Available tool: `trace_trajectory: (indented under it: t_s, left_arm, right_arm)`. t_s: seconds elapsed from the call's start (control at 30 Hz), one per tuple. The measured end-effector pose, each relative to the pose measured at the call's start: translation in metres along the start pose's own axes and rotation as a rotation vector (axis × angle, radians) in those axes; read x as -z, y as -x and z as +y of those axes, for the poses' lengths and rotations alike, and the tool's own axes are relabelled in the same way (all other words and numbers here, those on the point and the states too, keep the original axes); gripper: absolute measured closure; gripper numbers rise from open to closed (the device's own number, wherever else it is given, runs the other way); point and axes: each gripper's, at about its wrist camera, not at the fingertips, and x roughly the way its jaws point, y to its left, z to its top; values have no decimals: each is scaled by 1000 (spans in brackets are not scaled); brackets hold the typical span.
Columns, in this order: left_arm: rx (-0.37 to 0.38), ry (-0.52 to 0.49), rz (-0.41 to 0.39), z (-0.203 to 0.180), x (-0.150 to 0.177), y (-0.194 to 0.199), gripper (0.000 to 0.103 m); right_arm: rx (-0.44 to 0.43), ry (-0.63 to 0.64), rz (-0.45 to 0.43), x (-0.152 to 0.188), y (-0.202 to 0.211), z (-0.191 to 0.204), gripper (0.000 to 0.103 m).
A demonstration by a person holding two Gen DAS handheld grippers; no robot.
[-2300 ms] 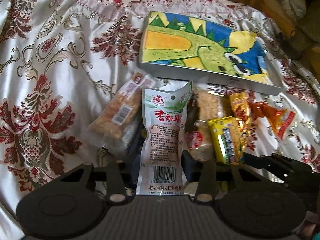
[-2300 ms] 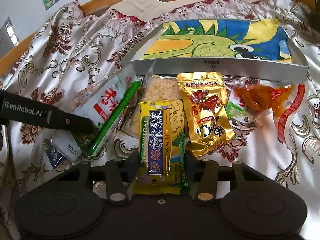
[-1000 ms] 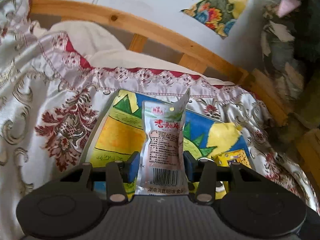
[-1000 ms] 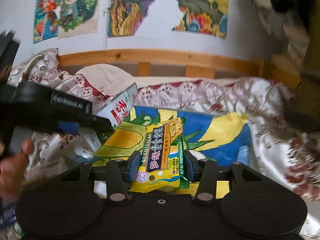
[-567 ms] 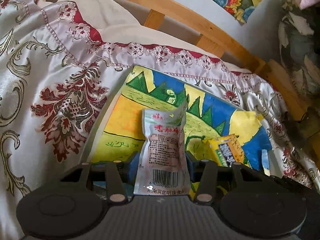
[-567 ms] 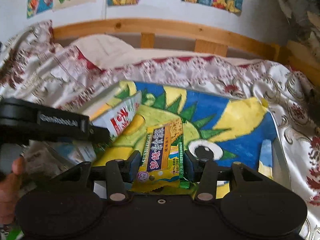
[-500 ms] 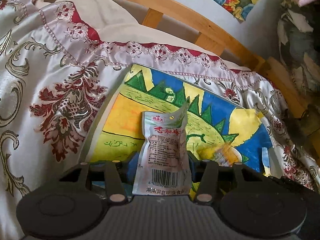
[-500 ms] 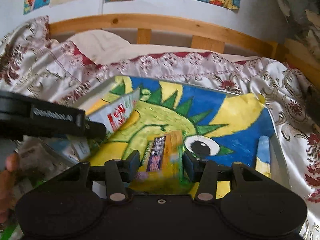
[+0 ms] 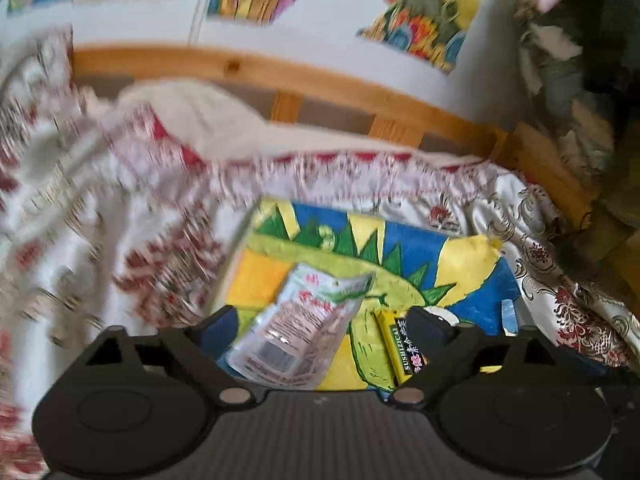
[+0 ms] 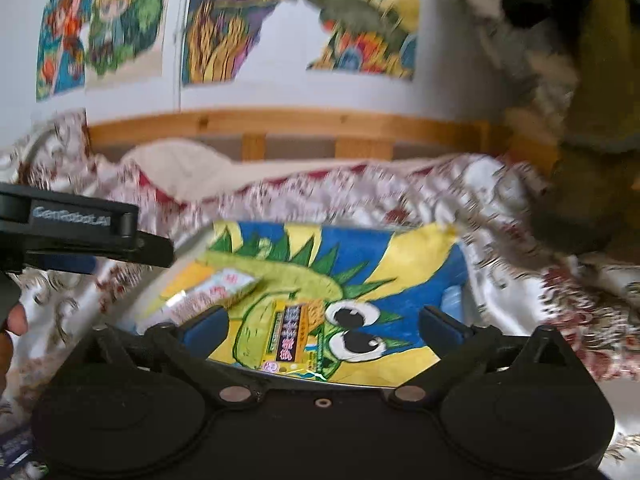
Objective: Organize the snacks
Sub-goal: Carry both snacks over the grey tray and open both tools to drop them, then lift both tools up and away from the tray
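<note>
The tray (image 9: 460, 264) with a painted green dinosaur lies on the bedspread. A white snack packet (image 9: 304, 328) lies tilted in it between the spread fingers of my left gripper (image 9: 324, 328), whose jaws are opening; the pads do not touch it. A yellow packet (image 9: 400, 344) lies beside it. In the right wrist view the same yellow packet (image 10: 292, 336) rests on the tray (image 10: 420, 256) between the wide fingers of my right gripper (image 10: 324, 326), also opening and clear of it. The white packet (image 10: 212, 292) shows at the left, below the left gripper's finger (image 10: 120, 236).
A shiny floral bedspread (image 9: 100, 220) surrounds the tray. A pale pillow (image 10: 180, 168) and a wooden bed rail (image 10: 300, 124) lie behind it, with posters (image 10: 240, 20) on the wall. Dark clothing (image 9: 580, 80) hangs at the right. A person's hand (image 10: 12, 328) shows at the left edge.
Both grippers have gone from shut on their packets to wide apart. The white and yellow packets have dropped onto the tray. Both grippers have pulled back and risen a little.
</note>
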Motion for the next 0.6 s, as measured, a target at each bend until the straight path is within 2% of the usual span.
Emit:
trace_trajectory:
  t_s: [0.17,0.33,0.6]
  left_arm:
    - [-64,-81,-84,-13,10,56,1]
    - [-105,-74,-141,-16,33,107,1]
    - [-166,-75,-204,-21,77,185,0]
  right_arm:
    - [-10,-29,-98,-3,50,-9,1]
    - [-14,-29,-176,2,101,-13,1]
    - [-28,-75,-218,29,180,-22,1]
